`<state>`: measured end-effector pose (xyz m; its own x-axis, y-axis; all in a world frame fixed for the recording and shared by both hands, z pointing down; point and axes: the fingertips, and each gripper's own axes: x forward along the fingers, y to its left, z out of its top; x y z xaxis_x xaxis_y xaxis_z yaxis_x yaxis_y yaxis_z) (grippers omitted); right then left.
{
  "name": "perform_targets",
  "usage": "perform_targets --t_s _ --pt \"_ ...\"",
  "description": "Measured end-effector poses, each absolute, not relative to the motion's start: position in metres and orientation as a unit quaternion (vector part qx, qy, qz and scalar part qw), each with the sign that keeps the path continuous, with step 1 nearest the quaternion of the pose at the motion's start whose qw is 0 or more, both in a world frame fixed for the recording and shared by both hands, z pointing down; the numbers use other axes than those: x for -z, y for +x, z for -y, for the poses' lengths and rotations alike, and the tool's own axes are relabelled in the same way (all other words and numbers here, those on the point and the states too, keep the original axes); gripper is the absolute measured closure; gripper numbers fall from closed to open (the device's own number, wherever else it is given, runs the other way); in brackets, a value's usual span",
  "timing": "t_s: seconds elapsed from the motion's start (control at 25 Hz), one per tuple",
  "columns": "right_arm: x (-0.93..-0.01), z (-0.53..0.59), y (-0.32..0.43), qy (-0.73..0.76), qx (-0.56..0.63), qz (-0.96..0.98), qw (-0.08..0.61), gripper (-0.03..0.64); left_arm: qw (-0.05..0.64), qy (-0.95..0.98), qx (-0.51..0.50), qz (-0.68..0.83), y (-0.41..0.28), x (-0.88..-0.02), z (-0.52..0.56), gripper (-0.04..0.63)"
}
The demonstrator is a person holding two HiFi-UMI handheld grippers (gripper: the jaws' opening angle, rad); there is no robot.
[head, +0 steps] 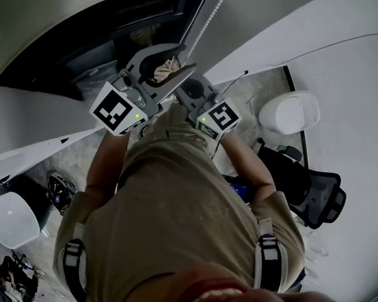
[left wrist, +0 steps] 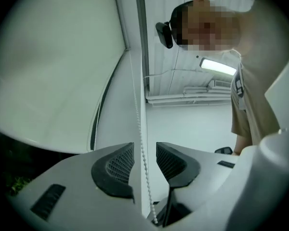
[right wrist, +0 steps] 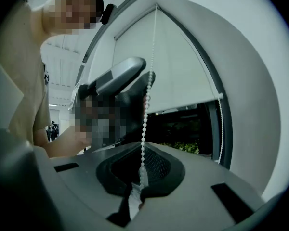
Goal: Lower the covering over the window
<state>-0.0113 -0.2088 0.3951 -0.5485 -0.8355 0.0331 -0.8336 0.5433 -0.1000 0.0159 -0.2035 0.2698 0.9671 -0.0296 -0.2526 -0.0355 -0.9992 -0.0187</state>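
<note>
- The right gripper [right wrist: 142,172] is clenched on the bead chain [right wrist: 145,124]. In its own view the chain drops from twelve o'clock straight into the closed pads, a hold that suits a downward pull on the cord
- The left gripper [left wrist: 144,154] stands released. Its jaws are apart and the same chain runs free through the gap, not pinched. I judge it is placed there to take the next grip higher up, hand over hand
- The roller blind [right wrist: 178,66], the covering to be lowered, hangs part-way down. Its bottom bar ends toward three o'clock in the right gripper view, with dark window glass [right wrist: 183,129] and some greenery showing below it. By that I judge the task under way, not finished
- In the head view both grippers are held up close together near twelve o'clock, the left one toward eleven, beside the chain that runs off toward one o'clock
- Writing: only black-and-white square markers on each gripper's cube [head: 118,111]; no brand or legible word shows anywhere
</note>
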Motion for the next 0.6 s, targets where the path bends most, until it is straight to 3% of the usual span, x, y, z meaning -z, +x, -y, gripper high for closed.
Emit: perform_targets --t_s 0.12,0.2,0.6 --pt "-0.405 0.211 -0.006 -0.473 0.067 -0.878 0.023 0.603 0.0 -0.989 -0.149 -0.018 0.021 -0.262 0.208 0.462" --pt "-0.407 0.212 -0.001 -0.471 0.069 -0.879 0.029 0.603 0.01 -0.989 -0.144 -0.03 0.022 -0.261 0.212 0.572" --pt "-0.406 0.22 0.002 -0.423 0.098 -0.9 0.03 0.603 0.046 -0.992 -0.099 -0.069 0.043 -0.262 0.218 0.531"
